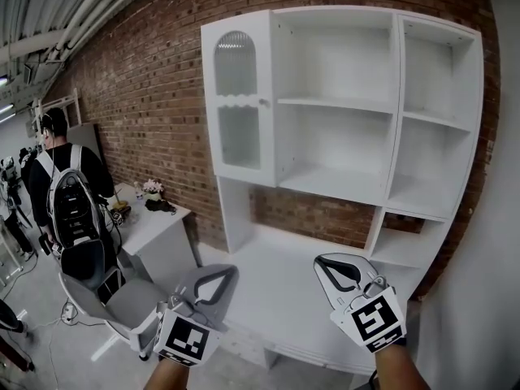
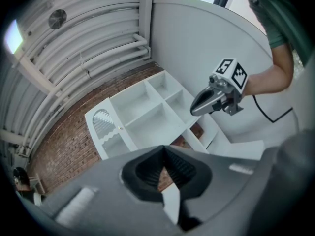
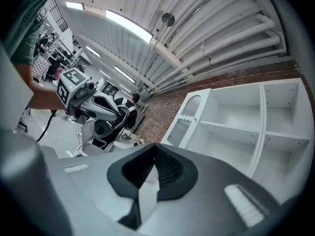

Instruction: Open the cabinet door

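Left gripper, right gripper closed — white cabinet against brick wall.

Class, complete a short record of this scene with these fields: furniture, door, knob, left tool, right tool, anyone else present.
Furniture: white cabinet against a brick wall
Door: top left, arched ribbed pane, looks closed
Knob: small, on the door's right edge
Left tool: shut, empty, well below the door
Right tool: shut, empty, above the white desk surface
Anyone else: person with a backpack, far left
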Available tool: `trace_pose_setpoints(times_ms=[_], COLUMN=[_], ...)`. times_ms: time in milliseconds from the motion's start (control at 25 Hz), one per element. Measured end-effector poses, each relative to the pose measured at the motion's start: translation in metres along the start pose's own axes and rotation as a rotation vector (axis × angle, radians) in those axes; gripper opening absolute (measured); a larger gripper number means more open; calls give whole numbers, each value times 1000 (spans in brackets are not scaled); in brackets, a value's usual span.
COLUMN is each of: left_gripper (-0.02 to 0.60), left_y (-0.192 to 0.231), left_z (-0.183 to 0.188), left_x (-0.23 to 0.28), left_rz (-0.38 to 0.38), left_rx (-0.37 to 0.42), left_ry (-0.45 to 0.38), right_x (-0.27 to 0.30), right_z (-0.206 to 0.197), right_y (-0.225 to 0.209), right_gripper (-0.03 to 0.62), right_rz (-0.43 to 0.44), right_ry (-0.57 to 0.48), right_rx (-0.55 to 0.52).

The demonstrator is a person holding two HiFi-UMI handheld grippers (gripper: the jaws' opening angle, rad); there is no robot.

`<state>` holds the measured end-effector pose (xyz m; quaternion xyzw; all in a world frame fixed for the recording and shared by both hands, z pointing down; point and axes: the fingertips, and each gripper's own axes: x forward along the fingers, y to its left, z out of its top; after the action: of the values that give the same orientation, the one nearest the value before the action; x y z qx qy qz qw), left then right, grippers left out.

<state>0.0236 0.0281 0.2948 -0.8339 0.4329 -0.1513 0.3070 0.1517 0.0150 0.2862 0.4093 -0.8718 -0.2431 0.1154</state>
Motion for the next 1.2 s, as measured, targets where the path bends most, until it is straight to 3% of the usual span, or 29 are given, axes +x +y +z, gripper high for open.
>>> trace_pose_setpoints(times_ms=[400, 1200], left_gripper=[-2, -2], left_y=[23, 122], left_z=[-21, -93], left_x=[38, 60], left_rz=[-61, -126], left_rx=[-9, -28], left_ry=[-40, -137], right_x=[33, 139], right_z=[-11, 7], right_y=[-16, -7], right_gripper=[6, 6], right_rz=[-49, -159], right_ry=[42, 110], right_rx=[2, -4])
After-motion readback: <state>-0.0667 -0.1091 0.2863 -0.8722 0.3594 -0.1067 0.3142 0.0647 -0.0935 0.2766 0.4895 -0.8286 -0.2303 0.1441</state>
